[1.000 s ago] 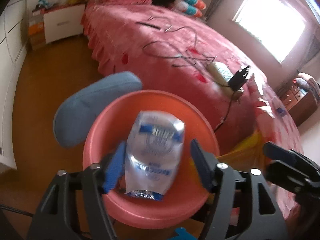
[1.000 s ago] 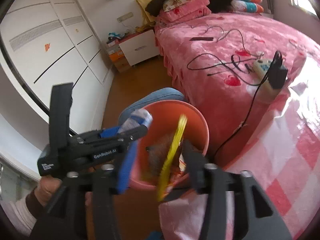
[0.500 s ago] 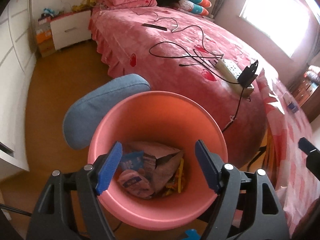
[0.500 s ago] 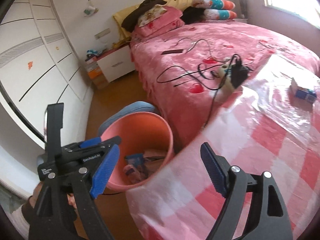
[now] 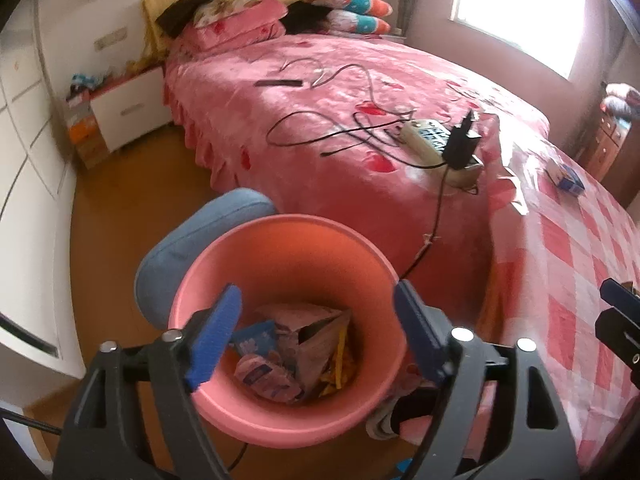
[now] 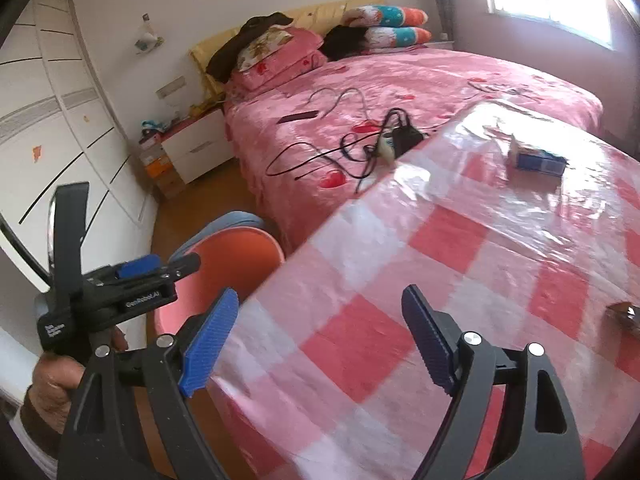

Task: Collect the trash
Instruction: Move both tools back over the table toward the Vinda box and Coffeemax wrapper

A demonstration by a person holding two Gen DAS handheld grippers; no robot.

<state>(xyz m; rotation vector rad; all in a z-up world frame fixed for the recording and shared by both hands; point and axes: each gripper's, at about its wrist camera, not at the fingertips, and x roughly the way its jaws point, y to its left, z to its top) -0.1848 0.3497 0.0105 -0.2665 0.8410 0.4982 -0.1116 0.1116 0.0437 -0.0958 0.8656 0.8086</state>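
**Hovering empty over the bin, with more trash to find on the tabletop**

Looking through the left wrist view, the left gripper [image 5: 316, 336] hangs above the pink bin [image 5: 280, 428], its blue pads set wide and opening further, with nothing between them. The mouth of the bin sits right under the gap, which suits a drop: anything let go here would fall inside. Collected trash [image 5: 288, 348] lies at the bottom, a heap of crumpled wrappers in blue, white and yellow. The bin stands on the wooden floor just beside the bed [image 5: 320, 128] and the checked tabletop [image 5: 580, 248], within reach of both. A blue cushioned seat [image 5: 192, 240] touches its far side. On the bed, a power strip [image 5: 432, 140] with a black adapter and loose cables is well apart from the bin. The tip of the other gripper shows at the right edge.

From the right wrist view, the right gripper [image 6: 320, 344] is over the tabletop, pointing down at the pink-and-white plastic cover; its jaws are wide and opening too, and empty. A small blue and white box [image 6: 538, 158] rests far across the tabletop, and a dark, partly cropped object [image 6: 624, 314] lies at the right edge; what it is cannot be told. Either may be the next piece to fetch. A hand [image 6: 56, 384] holds the left gripper beside the bin's rim.
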